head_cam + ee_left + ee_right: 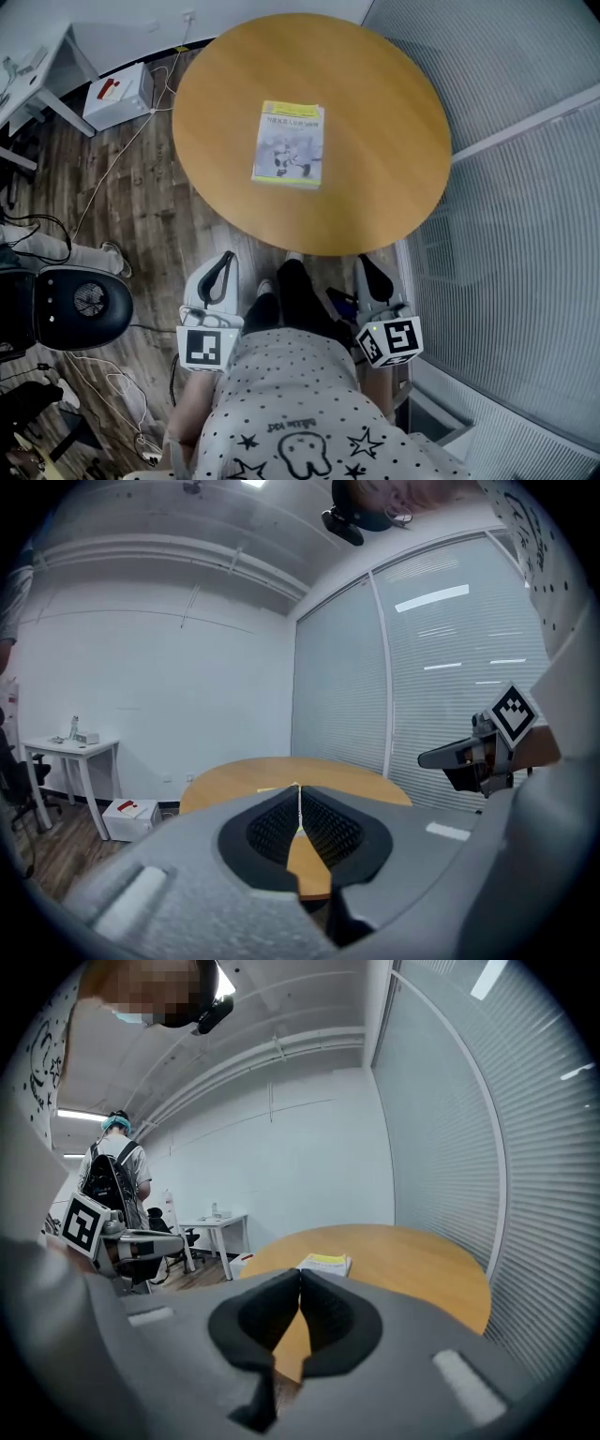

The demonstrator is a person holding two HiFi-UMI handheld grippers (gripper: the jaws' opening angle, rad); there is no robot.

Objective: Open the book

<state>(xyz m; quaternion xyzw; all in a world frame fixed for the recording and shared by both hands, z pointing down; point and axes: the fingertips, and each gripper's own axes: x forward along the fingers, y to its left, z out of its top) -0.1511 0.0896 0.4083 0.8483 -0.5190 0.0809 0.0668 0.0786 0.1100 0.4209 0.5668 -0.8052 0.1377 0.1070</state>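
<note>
As nothing on the worktop (394, 141) is yet touched, the task stands at its approach step, in my judgement with all the work ahead.

Worktop: round, flat, smooth wood-tone surface with a thin edge, carrying one item only. The sheen is low, and a light item would likely slide on it if pushed.

Book (289, 143): lies closed and flat near the centre of the worktop, cover up, slightly askew to the person. It is a thin rectangular paperback with a pale cover, a yellow band along the far edge and a printed figure below it. The cover looks limp and sits tight on the pages. Which long side is the spine cannot be settled from these views.

Left claw (223, 262): clenched, its black ribbed pads meeting at the tips with nothing between them. It has a grey moulded body with a marker cube at the rear. It is held low, off the near rim of the worktop and well apart from the book.

Right claw (368, 265): likewise clenched and empty, of the same build, held off the near rim on the person's other side.

Next move, as judged: carry both claws over the worktop to the book. One should pin the spine side while the other slips a tip under the cover's free edge, or parts enough to pinch it, and turns it over. A thin cover lying flush offers little to catch.
</note>
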